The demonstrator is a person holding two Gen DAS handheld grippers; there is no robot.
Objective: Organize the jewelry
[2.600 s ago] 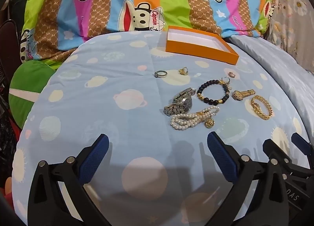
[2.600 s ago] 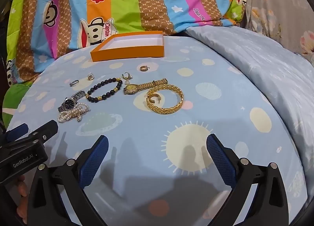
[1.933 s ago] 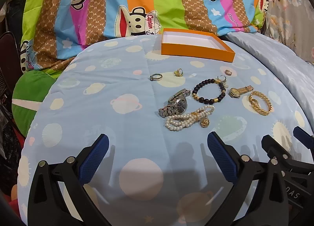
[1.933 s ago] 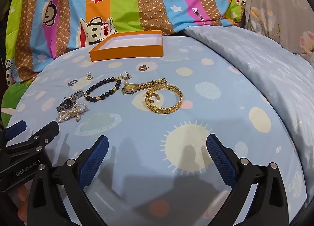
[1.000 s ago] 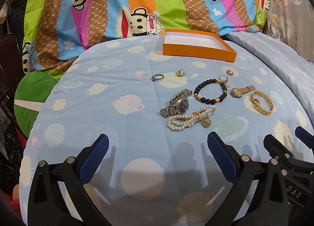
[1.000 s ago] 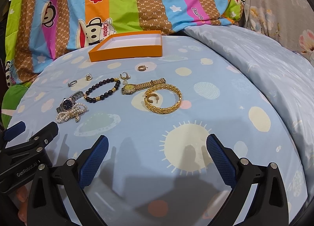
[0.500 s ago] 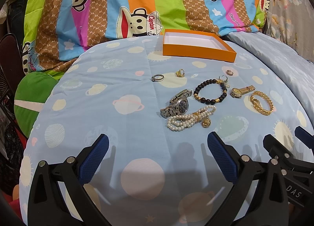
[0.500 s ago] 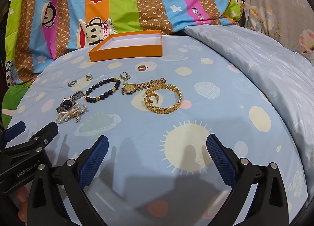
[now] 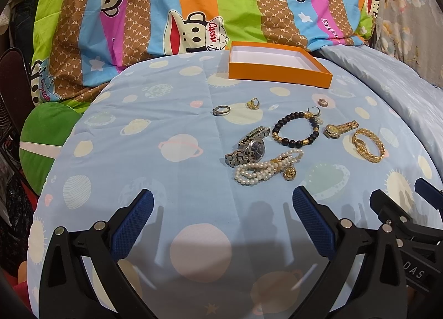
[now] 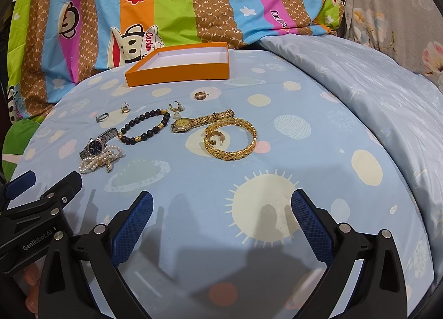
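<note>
An empty orange box sits at the far side of a blue planet-print cloth. In front of it lie a silver watch, a pearl bracelet, a black bead bracelet, a gold watch, a gold chain bracelet and several small rings. My left gripper is open and empty, short of the pearls. My right gripper is open and empty, short of the gold bracelet.
A striped monkey-print quilt rises behind the box. A pale blue duvet lies to the right. A green cushion sits off the left edge. Each gripper shows at the edge of the other's view.
Both views have shifted only slightly; the left gripper pulled back a little over the first second. No jewelry has moved and both grippers stay open.
</note>
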